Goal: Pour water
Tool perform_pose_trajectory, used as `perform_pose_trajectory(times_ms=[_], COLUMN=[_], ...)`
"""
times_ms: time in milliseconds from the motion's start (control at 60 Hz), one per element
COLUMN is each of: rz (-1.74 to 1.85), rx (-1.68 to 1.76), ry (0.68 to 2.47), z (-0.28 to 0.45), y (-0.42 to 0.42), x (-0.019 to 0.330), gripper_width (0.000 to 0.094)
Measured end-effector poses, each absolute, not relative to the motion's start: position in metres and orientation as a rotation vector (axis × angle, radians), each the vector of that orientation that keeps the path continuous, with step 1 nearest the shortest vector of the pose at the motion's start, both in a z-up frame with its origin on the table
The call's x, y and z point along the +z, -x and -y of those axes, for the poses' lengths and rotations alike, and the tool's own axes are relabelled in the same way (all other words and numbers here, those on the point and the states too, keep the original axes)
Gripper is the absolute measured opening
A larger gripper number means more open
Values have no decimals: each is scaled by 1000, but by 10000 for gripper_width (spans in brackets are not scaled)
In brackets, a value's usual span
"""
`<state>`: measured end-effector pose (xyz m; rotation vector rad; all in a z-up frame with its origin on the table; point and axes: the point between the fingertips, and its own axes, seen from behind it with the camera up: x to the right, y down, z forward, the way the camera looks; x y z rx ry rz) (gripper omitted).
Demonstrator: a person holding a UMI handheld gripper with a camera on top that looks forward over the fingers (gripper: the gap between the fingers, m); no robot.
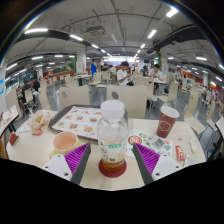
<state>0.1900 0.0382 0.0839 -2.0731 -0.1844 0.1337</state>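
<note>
Fingers of gripper [112,160] spread around clear plastic white-capped bottle [112,135] at table's [35,150] near edge; light, smooth, squashy, so grip mid-body.

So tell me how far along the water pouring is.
Early stage. Done: the claw is lined up, open, with the capped bottle standing between its fingers, gaps either side. In hand: closing on the bottle. Left: grip, lift, uncap if needed, then pour, perhaps into the pink bowl or the paper cup.
</note>
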Motion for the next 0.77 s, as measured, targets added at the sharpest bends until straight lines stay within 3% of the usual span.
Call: perform_pose_trajectory(times_ms=[383, 767], rz=[105, 28], rx=[122, 94], ry=[2226, 2226], z=[100, 127], y=[-182, -185], x=[159, 183], gripper_width=[847, 845])
